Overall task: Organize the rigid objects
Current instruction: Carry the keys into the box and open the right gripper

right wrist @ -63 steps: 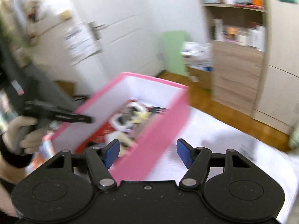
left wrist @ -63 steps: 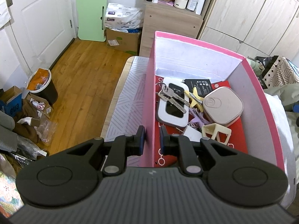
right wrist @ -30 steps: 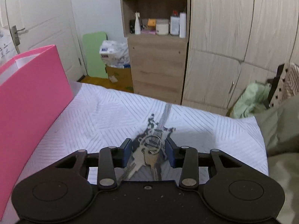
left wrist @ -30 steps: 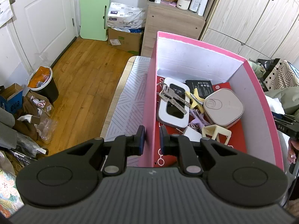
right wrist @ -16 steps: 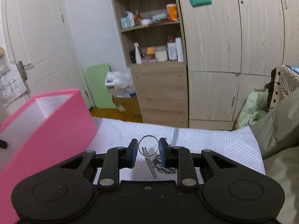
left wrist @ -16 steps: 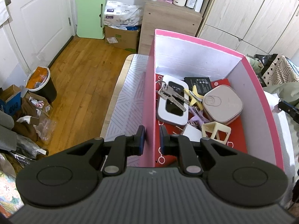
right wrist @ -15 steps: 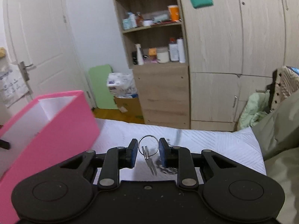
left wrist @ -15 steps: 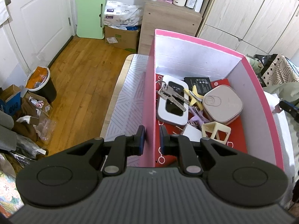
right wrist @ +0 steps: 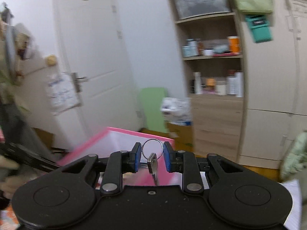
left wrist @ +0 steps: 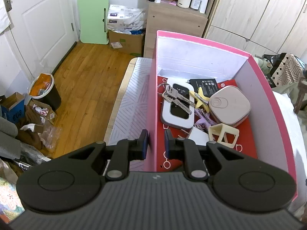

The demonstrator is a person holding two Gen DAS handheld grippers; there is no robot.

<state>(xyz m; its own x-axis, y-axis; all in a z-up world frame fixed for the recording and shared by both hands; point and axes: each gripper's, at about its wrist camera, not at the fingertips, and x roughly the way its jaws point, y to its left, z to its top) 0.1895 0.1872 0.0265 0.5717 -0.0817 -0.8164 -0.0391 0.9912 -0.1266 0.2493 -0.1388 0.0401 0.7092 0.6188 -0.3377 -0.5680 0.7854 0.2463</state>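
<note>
My left gripper (left wrist: 155, 143) is shut on the near left wall of the pink box (left wrist: 151, 103). Inside lie a bunch of keys (left wrist: 173, 97), a white Wi-Fi device (left wrist: 177, 113), a beige square case (left wrist: 230, 104), a yellow star clip (left wrist: 201, 98), a black card (left wrist: 206, 82) and a cream frame (left wrist: 223, 135). My right gripper (right wrist: 152, 157) is shut on the ring of a second key set (right wrist: 152, 160), held in the air above the pink box (right wrist: 115, 138); the keys hang down between the pads.
The box stands on a bed with a white striped cover (left wrist: 132, 103). Wooden floor (left wrist: 84, 80), a bin (left wrist: 43, 90) and clutter lie to the left. A shelf unit (right wrist: 213, 72), wardrobe doors (left wrist: 255, 15) and a white door (right wrist: 92, 61) stand behind.
My right gripper lifted the key ring off the bed cover and swung left toward the pink box; the view is blurred by motion. My left gripper kept its hold on the box wall.
</note>
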